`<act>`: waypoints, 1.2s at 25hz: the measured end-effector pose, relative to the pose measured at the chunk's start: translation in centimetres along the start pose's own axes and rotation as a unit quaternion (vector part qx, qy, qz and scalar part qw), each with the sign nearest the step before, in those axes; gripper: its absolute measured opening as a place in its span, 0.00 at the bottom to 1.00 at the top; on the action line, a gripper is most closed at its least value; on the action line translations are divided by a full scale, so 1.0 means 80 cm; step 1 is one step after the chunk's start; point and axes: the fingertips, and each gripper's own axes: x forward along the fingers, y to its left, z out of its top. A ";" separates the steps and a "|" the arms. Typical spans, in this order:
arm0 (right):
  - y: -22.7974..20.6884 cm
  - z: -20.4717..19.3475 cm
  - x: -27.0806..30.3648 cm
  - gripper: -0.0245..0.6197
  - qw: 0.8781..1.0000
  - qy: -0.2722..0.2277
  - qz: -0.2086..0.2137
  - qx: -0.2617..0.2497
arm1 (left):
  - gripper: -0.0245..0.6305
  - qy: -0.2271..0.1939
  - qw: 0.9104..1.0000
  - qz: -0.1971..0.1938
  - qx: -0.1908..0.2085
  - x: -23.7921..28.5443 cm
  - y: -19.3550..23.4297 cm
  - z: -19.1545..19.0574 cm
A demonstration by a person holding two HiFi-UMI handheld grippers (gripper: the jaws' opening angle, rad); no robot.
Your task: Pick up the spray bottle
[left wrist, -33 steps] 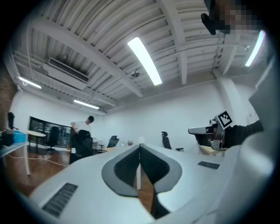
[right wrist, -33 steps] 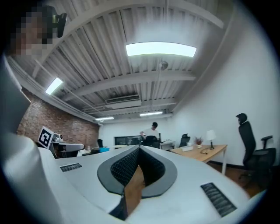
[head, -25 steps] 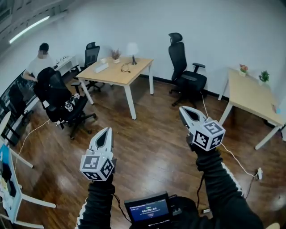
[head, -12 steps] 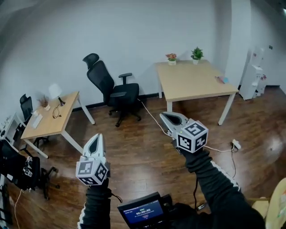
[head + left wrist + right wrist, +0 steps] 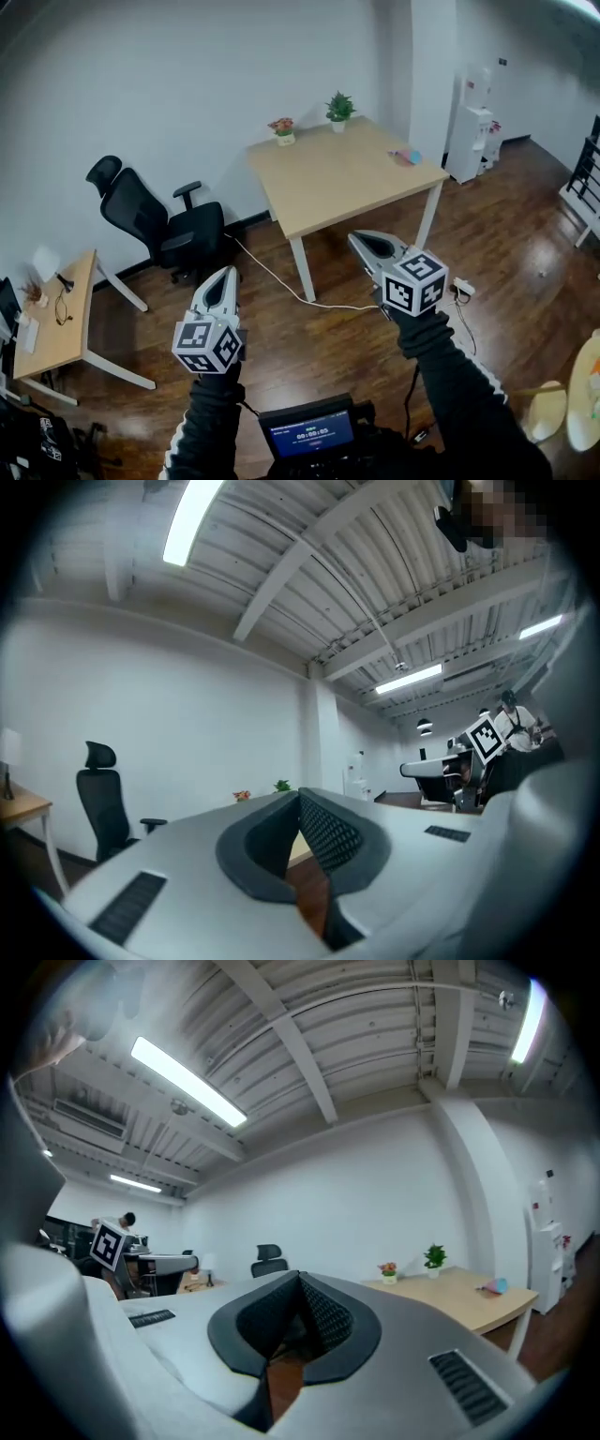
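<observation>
The wood floor [image 5: 319,328] fills most of my head view. A pale bench [image 5: 347,183] stands at 12 o'clock from both grippers, against the white wall. A black office chair [image 5: 164,225] sits at 10 o'clock, just beside the bench's left end. A second bench [image 5: 66,323] shows at 9 o'clock. A white water dispenser [image 5: 473,117] stands at 2 o'clock, near the bench's right end.

The left gripper [image 5: 225,274] is held over the floor at 7 o'clock, closed with nothing between its jaws. The right gripper [image 5: 364,242] is at 5 o'clock, also closed and empty, its tip pointing toward the bench's near edge. Both are well apart from the bench top.

On the bench's far edge stand a green plant [image 5: 339,106] and, to its left, a flower pot [image 5: 281,127]. A small blue-and-pink item [image 5: 408,157] lies near the bench's 3 o'clock edge; it is too small for me to tell whether it is the spray bottle, and I cannot pick the spray bottle out anywhere else.
</observation>
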 end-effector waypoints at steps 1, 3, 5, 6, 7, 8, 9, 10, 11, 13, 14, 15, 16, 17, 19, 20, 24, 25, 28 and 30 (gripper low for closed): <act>-0.045 0.003 0.016 0.05 1.000 0.003 -0.017 0.001 | 0.04 -0.001 1.000 -0.015 -0.006 0.055 0.003 0.001; -0.139 0.024 0.044 0.05 0.999 0.007 -0.050 -0.002 | 0.04 -0.002 0.999 -0.047 -0.013 0.168 0.003 0.015; -0.243 0.066 0.069 0.05 0.996 0.008 -0.083 -0.006 | 0.04 0.001 0.997 -0.077 -0.012 0.288 -0.007 0.042; -0.299 0.089 0.079 0.05 0.995 0.009 -0.099 -0.006 | 0.04 0.003 0.996 -0.088 -0.014 0.350 -0.016 0.057; -0.358 0.109 0.089 0.05 0.994 0.011 -0.111 -0.004 | 0.04 0.006 0.995 -0.098 -0.019 0.413 -0.027 0.071; -0.416 0.124 0.097 0.05 0.992 0.014 -0.122 -0.003 | 0.04 0.008 0.994 -0.105 -0.023 0.475 -0.041 0.080; -0.471 0.133 0.102 0.05 0.991 0.016 -0.130 -0.003 | 0.04 0.010 0.993 -0.112 -0.025 0.534 -0.056 0.082; -0.524 0.135 0.105 0.05 0.991 0.017 -0.136 -0.002 | 0.04 0.012 0.993 -0.119 -0.026 0.589 -0.074 0.080; -0.576 0.133 0.106 0.05 0.990 0.016 -0.141 -0.001 | 0.04 0.013 0.992 -0.124 -0.025 0.641 -0.094 0.073; -0.683 0.126 0.104 0.05 0.989 0.017 -0.148 0.003 | 0.04 0.012 0.991 -0.130 -0.030 0.742 -0.138 0.062; -0.739 0.125 0.104 0.05 0.989 0.017 -0.149 0.005 | 0.04 0.011 0.991 -0.128 -0.038 0.795 -0.159 0.060; -0.796 0.128 0.104 0.05 0.989 0.018 -0.148 0.009 | 0.04 0.012 0.991 -0.123 -0.049 0.850 -0.178 0.060; -0.853 0.133 0.108 0.05 0.989 0.020 -0.144 0.011 | 0.04 0.014 0.991 -0.117 -0.057 0.905 -0.194 0.063; -0.908 0.141 0.114 0.05 0.990 0.023 -0.139 0.010 | 0.04 0.015 0.992 -0.113 -0.060 0.960 -0.208 0.068; -1.014 0.155 0.133 0.05 0.990 0.036 -0.134 -0.003 | 0.04 0.015 0.992 -0.109 -0.057 1.063 -0.231 0.079; -1.065 0.159 0.144 0.05 0.990 0.041 -0.135 -0.007 | 0.04 0.014 0.992 -0.107 -0.058 1.112 -0.240 0.080; -1.252 0.143 0.216 0.05 0.989 0.058 -0.138 0.005 | 0.04 0.035 0.991 -0.118 -0.058 1.306 -0.255 0.047; -1.300 0.140 0.246 0.05 0.988 0.066 -0.139 0.004 | 0.04 0.040 0.990 -0.121 -0.062 1.361 -0.249 0.040; -1.452 0.136 0.355 0.05 0.986 0.086 -0.139 -0.001 | 0.04 0.046 0.988 -0.128 -0.072 1.544 -0.220 0.019; -1.544 0.122 0.412 0.05 0.985 0.092 -0.144 0.003 | 0.04 0.055 0.985 -0.138 -0.087 1.648 -0.210 -0.005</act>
